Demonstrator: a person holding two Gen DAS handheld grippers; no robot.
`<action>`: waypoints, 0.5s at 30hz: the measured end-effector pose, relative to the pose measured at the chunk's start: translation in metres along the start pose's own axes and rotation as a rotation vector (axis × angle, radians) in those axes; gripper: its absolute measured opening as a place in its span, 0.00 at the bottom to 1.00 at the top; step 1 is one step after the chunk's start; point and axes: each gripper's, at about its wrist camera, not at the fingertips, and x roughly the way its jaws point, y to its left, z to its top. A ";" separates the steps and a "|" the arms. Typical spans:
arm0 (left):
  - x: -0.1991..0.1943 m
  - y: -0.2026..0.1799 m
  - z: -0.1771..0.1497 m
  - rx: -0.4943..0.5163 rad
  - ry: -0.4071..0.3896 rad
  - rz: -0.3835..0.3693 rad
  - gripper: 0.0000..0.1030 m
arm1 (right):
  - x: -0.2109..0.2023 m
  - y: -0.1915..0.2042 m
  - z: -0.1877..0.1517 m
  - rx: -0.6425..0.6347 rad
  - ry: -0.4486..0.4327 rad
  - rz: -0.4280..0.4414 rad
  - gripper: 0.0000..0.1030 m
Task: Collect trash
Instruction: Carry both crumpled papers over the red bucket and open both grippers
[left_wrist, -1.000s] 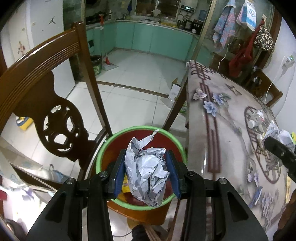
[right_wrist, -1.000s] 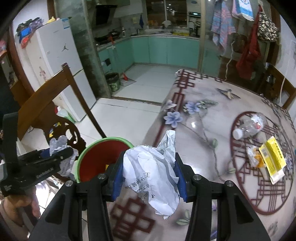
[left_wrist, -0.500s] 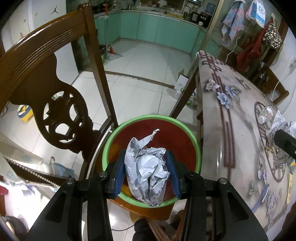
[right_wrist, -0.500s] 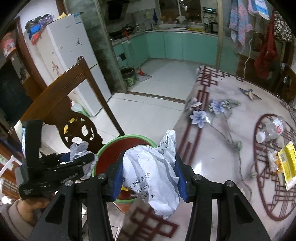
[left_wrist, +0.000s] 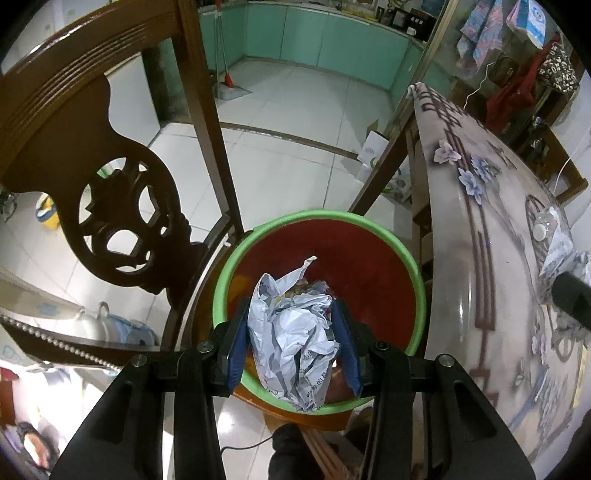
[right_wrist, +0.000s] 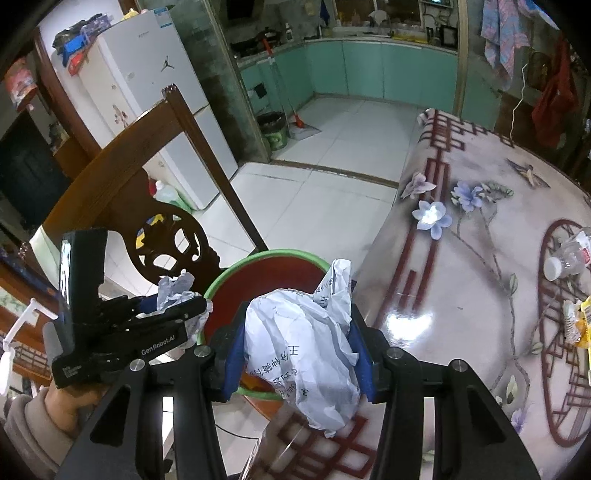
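The left gripper (left_wrist: 291, 345) is found clamped on a crumpled paper wad (left_wrist: 291, 339), its blue jaws pressed against both sides of it. Compared with a second ago, the red bin with the green rim (left_wrist: 369, 229) fills far more of the left wrist view and sits squarely beneath the wad; the gripper has been lowered and carried over the bin's mouth. Other scraps are seen on the bin's bottom.

The right gripper (right_wrist: 301, 354) is likewise clamped on a second, larger printed paper wad (right_wrist: 299, 350). It has been brought from over the counter (right_wrist: 461, 295) toward the counter's edge, so that the bin (right_wrist: 258, 258) now lies just ahead and below, partly behind the wad.

A release by the left jaws is judged the step in hand; the right wad is judged next, once carried fully past the counter edge. A plastic bottle (right_wrist: 569, 254) and yellow wrappers (right_wrist: 580, 325) remain on the counter, uncollected.
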 end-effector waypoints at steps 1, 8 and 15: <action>0.001 0.000 0.001 0.001 0.002 0.000 0.40 | 0.003 0.000 0.000 -0.003 0.009 0.002 0.46; 0.006 0.003 0.008 -0.003 0.009 -0.003 0.41 | 0.016 0.006 0.004 -0.031 0.039 0.009 0.46; 0.009 0.005 0.011 -0.008 0.004 0.004 0.41 | 0.024 0.010 0.005 -0.054 0.058 0.017 0.46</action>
